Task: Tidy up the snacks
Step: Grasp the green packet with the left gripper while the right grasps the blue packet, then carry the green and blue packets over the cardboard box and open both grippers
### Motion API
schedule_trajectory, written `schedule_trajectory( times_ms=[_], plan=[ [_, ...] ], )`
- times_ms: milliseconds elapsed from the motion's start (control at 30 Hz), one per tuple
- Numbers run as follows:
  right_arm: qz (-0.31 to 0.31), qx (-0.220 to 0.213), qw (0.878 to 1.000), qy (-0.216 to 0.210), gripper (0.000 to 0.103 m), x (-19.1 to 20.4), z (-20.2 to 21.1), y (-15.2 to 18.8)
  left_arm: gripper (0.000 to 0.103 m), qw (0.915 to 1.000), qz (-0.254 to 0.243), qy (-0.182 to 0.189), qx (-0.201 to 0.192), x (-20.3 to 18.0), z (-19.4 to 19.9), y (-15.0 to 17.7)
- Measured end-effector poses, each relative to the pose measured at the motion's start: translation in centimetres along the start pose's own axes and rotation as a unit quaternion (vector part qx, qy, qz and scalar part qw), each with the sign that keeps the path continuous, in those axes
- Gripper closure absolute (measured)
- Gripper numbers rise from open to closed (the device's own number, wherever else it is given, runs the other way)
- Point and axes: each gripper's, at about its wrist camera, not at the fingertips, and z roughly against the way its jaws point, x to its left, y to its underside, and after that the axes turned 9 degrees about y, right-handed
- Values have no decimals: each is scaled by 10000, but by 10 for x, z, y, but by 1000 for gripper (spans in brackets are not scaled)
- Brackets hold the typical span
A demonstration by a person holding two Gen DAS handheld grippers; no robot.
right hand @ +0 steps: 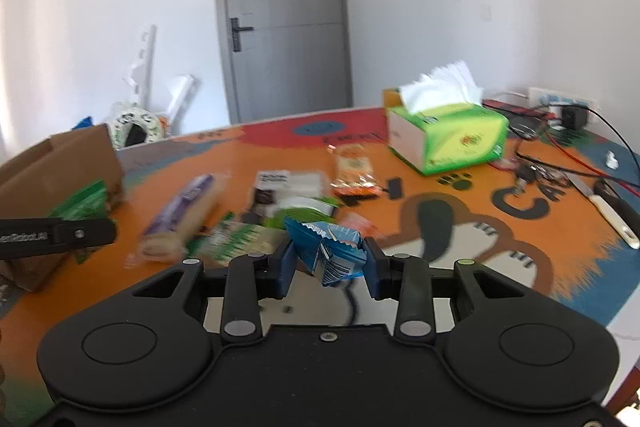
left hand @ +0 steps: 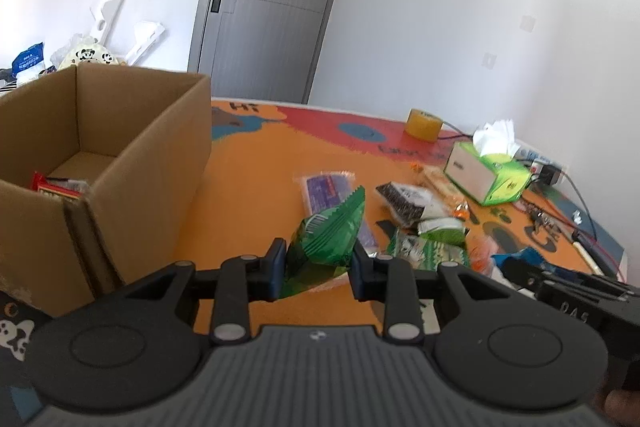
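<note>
My left gripper is shut on a green snack packet and holds it above the orange table, right of the open cardboard box. A red snack pack lies inside the box. My right gripper is shut on a blue snack packet, held above the table. Loose snacks lie beyond: a purple packet, a green-white packet, a black-white packet and an orange packet. The left gripper and the box show at the left of the right wrist view.
A green tissue box stands at the back right of the table. A yellow tape roll stands behind it. Cables and small tools lie at the right edge. A grey door is behind.
</note>
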Motion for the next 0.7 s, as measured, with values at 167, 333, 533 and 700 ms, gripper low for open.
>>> schedule_trajectory(
  times_ms=[167, 333, 533, 700],
  plan=[
    [49, -152, 9997, -189, 67, 15, 12, -6, 72, 9999, 18, 60, -131, -2, 10, -6],
    [22, -323, 9986, -429, 67, 31, 25, -16, 72, 9995, 5, 73, -304, -3, 25, -17],
    [127, -616, 9960, -629, 67, 53, 44, -40, 72, 9976, 25, 51, -690, -2, 49, -38],
    [209, -813, 9932, -811, 67, 70, 53, -55, 72, 9958, 87, -28, -910, 6, 63, -53]
  ],
)
